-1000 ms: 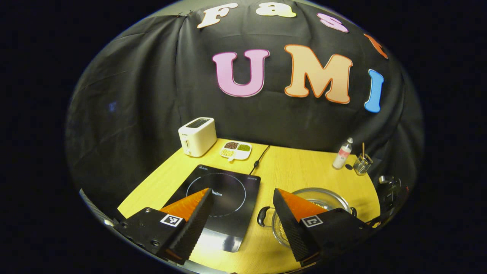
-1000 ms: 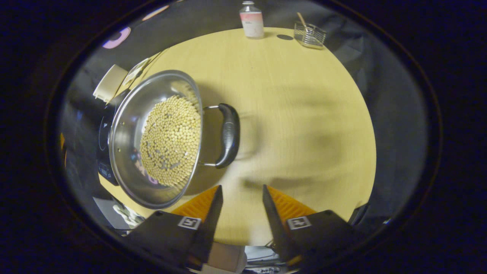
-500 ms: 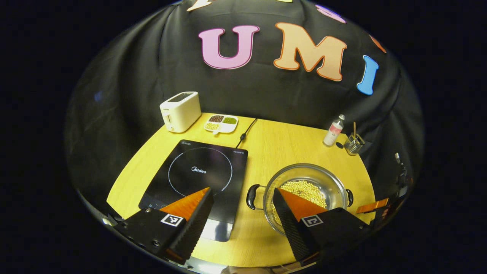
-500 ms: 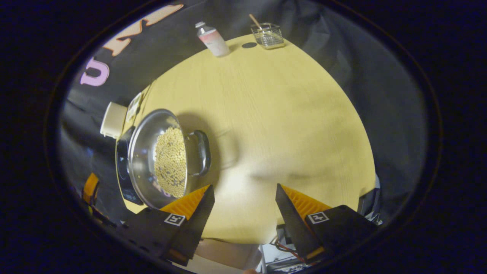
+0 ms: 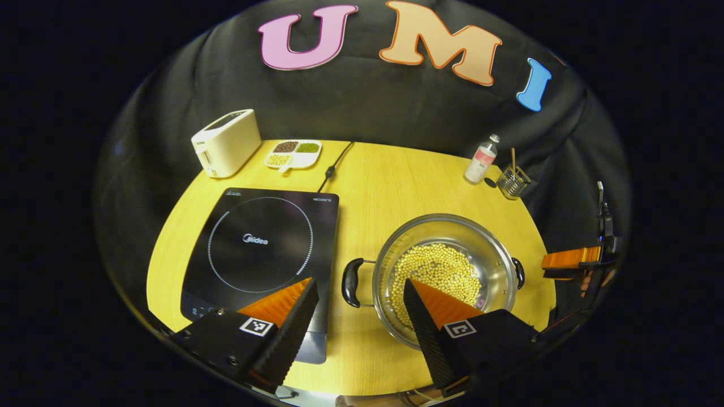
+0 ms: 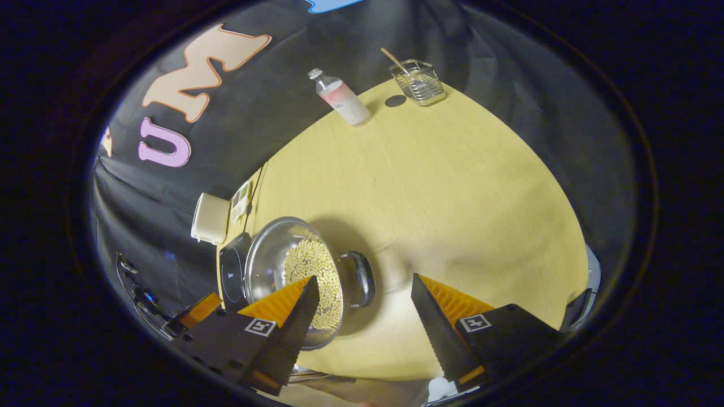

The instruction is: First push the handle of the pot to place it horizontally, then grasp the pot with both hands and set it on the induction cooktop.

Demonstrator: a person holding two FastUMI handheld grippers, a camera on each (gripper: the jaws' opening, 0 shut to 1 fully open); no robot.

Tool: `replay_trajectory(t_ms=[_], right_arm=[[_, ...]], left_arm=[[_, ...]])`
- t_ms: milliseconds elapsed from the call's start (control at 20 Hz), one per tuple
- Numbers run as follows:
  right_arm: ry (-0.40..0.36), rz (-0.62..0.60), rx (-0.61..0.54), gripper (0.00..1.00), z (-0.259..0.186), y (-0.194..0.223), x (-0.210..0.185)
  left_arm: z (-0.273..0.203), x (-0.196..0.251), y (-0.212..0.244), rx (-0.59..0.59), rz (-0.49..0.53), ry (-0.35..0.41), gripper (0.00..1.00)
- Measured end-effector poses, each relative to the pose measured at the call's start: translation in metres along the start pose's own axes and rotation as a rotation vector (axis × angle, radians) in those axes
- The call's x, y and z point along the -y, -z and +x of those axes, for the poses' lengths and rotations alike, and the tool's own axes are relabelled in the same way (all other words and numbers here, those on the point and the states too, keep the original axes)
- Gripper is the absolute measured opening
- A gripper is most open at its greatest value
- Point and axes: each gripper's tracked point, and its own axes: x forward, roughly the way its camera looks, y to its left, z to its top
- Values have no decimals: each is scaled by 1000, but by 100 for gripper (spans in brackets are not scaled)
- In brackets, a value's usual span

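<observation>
Wooden table (image 5: 396, 186) carrying induction cooktop (image 5: 260, 243), steel pot (image 5: 447, 271) of beans just right of cooktop, handles now level, left gripper (image 5: 359, 308) and right gripper (image 6: 362, 305) both wide, pulled farther back than earlier.

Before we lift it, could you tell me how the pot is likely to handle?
The pot looks rigid steel, so it should not flex. Its layer of beans probably adds weight and may shift if tilted. Its two side handles suggest a level, two-sided lift.
</observation>
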Motion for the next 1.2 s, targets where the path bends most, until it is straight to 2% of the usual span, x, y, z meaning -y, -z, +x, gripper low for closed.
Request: replay_trajectory(t_ms=[100, 300, 350, 550, 600, 650, 700, 750, 800, 900, 950, 1150, 1200], right_arm=[[-15, -14, -15, 100, 9, 0, -2], [27, -104, -51, 100, 26, 4, 5], [28, -113, -64, 94, 29, 6, 2], [52, -168, -105, 94, 47, 14, 1], [58, -179, -112, 100, 50, 15, 1], [62, -188, -118, 100, 52, 17, 1], [67, -195, -124, 94, 54, 18, 1], [71, -202, -130, 100, 56, 20, 1], [76, -206, -136, 94, 58, 20, 3], [91, -218, -145, 92, 63, 22, 7], [88, -219, -149, 100, 65, 23, 7], [96, -239, -167, 99, 73, 29, 8], [97, -242, -173, 99, 75, 30, 9]], left_arm=[[15, 3, 4, -30, 14, 20, 94], [39, -1, 15, -97, 34, 13, 94], [43, -3, 17, -110, 41, 6, 94], [54, -4, 23, -145, 63, 4, 94], [56, -4, 25, -151, 64, 2, 94], [58, -5, 26, -156, 66, 0, 94], [61, -5, 27, -159, 70, -2, 94], [63, -5, 29, -166, 76, -5, 94], [65, -5, 30, -172, 84, -8, 94], [71, -5, 34, -182, 99, -11, 94], [74, -5, 37, -192, 104, -15, 94], [82, -3, 46, -218, 125, -29, 90], [84, -5, 48, -222, 138, -35, 93]])
